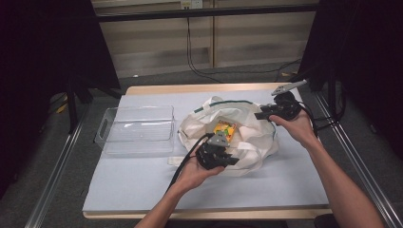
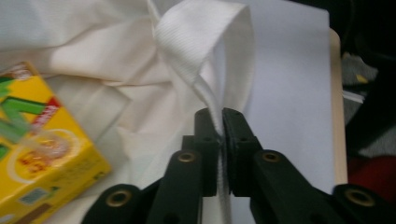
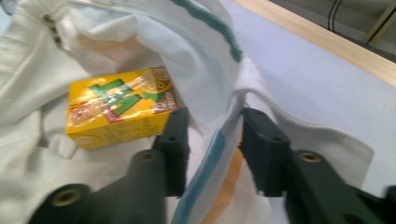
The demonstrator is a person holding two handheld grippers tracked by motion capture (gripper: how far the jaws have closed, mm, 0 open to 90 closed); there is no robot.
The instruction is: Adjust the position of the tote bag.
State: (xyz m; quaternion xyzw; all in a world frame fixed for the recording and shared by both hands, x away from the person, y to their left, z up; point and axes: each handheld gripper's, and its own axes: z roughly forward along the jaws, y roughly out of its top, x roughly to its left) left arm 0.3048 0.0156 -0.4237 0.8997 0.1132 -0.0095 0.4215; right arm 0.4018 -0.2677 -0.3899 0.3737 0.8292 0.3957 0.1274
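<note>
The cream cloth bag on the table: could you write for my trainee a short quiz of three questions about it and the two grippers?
1. True or false: the left gripper is shut on a white woven strap of the cream cloth bag.
2. What lies inside the bag? A) a yellow drink carton B) a red apple C) a glass bottle
3. Fill in: the jaws of the right gripper stand ____ around the bag's rim.

Key:
1. True.
2. A: the yellow drink carton with green lettering.
3. Open, with the rim's fabric between them.

The clear plastic bin stands beside the bag.
</note>
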